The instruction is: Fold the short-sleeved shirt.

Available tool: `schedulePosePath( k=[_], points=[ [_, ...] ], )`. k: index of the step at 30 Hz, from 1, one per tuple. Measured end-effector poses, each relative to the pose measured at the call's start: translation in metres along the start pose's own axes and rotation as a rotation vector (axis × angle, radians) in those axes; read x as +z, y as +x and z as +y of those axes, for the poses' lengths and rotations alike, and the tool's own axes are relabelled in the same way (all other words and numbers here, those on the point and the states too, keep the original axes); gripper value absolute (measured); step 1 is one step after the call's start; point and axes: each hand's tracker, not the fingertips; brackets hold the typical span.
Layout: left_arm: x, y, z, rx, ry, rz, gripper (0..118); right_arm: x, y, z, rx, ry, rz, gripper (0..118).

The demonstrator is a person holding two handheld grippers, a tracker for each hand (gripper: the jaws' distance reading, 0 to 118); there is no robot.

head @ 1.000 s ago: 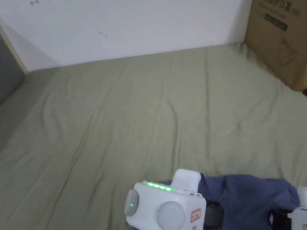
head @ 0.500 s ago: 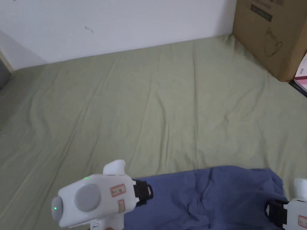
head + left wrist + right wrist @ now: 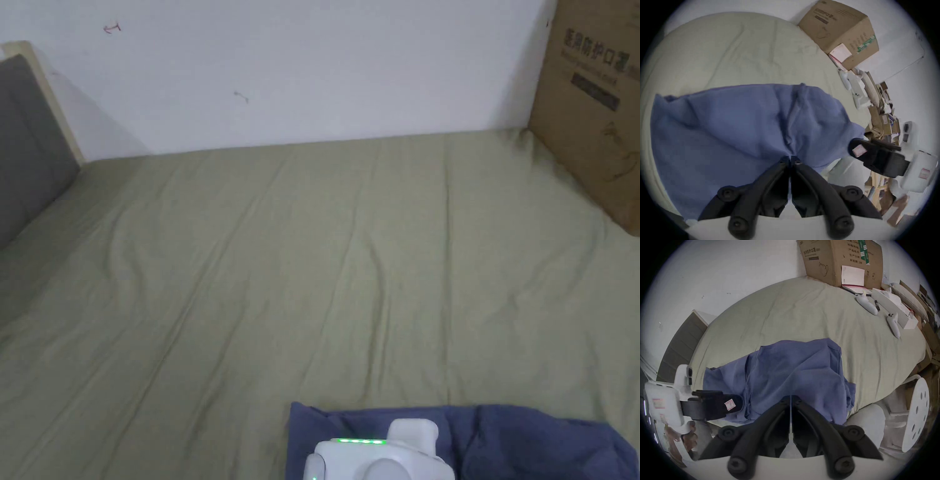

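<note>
Both grippers — left gripper (image 3: 790, 158), right gripper (image 3: 791, 397) — pinch the blue shirt's (image 3: 737, 123) near edge; bedsheet (image 3: 312, 250) beyond lies bare.

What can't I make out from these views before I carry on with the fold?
- Blue short-sleeved shirt: the head view's bottom edge cuts off its near part.
- Left gripper: in the left gripper view, bunched cloth hides what its closed tips pinch.
- Right gripper: likewise in the right gripper view.
- Brown cardboard box: cut by the head view's right edge.

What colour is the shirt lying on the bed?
The shirt is a plain blue, slightly purplish, with no pattern. It shows best in the right gripper view.
</note>
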Motion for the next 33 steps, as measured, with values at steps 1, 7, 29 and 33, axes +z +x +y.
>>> schedulePosePath(
  k=[1,7,29,33],
  points=[
    [0.004,0.002,-0.001,0.013,0.014,-0.035,3,-0.001,0.001,0.0,0.002,-0.005,-0.003,2],
    [-0.001,0.013,-0.009,0.004,-0.019,-0.171,3,0.002,-0.001,0.001,0.009,-0.005,-0.016,2],
    [0.112,-0.231,-0.054,0.476,0.261,-0.418,118,-0.015,-0.073,0.01,0.106,-0.012,0.004,2],
    [0.08,-0.235,-0.045,0.501,0.168,-0.443,118,-0.014,-0.083,0.008,0.104,-0.019,0.009,2]
  ],
)
